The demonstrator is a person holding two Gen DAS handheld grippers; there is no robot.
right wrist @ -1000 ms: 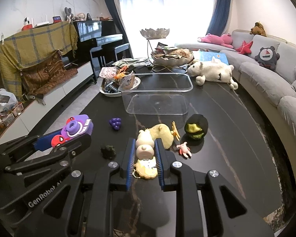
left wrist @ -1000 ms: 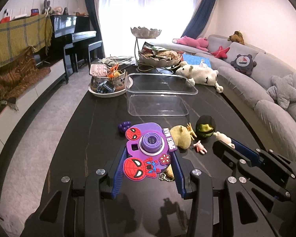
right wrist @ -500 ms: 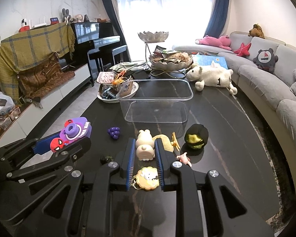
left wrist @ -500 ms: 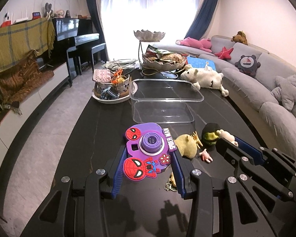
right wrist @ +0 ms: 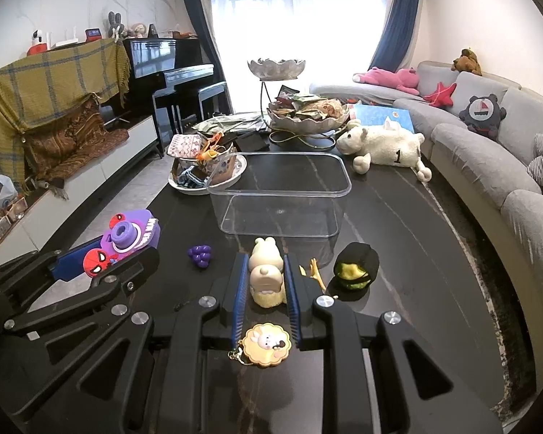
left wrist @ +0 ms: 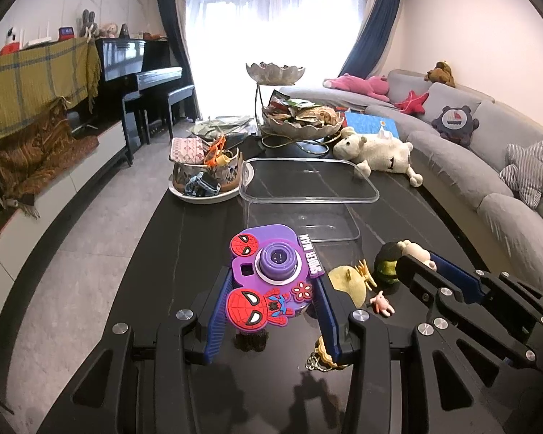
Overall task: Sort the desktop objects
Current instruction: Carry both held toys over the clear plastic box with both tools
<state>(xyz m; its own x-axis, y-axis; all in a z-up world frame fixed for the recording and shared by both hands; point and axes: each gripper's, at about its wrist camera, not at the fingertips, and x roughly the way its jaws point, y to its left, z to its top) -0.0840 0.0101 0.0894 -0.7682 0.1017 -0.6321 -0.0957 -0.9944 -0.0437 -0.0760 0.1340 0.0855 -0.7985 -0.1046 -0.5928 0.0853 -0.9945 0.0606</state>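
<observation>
My left gripper (left wrist: 271, 282) is shut on a purple toy camera (left wrist: 271, 271) with red spider-hero faces, held above the dark table (left wrist: 184, 253). The right gripper (right wrist: 266, 271) is shut on a cream rabbit figurine (right wrist: 266, 271), with a round keychain tag (right wrist: 268, 343) hanging beneath it. Ahead of both stands a clear plastic box (right wrist: 282, 199), which also shows in the left wrist view (left wrist: 307, 199). On the table lie a purple grape toy (right wrist: 200, 254), a green-and-black figure (right wrist: 356, 267), a yellow toy (left wrist: 347, 278) and a small pink figure (left wrist: 380, 302).
A round tray (left wrist: 206, 195) with a basket of odds and ends sits left of the box. Behind the box are a two-tier dish stand (left wrist: 300, 123) and a white plush sheep (left wrist: 376, 155). A grey sofa (left wrist: 488, 181) runs along the right; a piano (left wrist: 141, 76) stands at the left.
Both grippers have risen and advanced toward the clear box, carrying the camera and the rabbit. The keychain tag now hangs free of the table, and the loose toys lie nearer or behind the fingers.
</observation>
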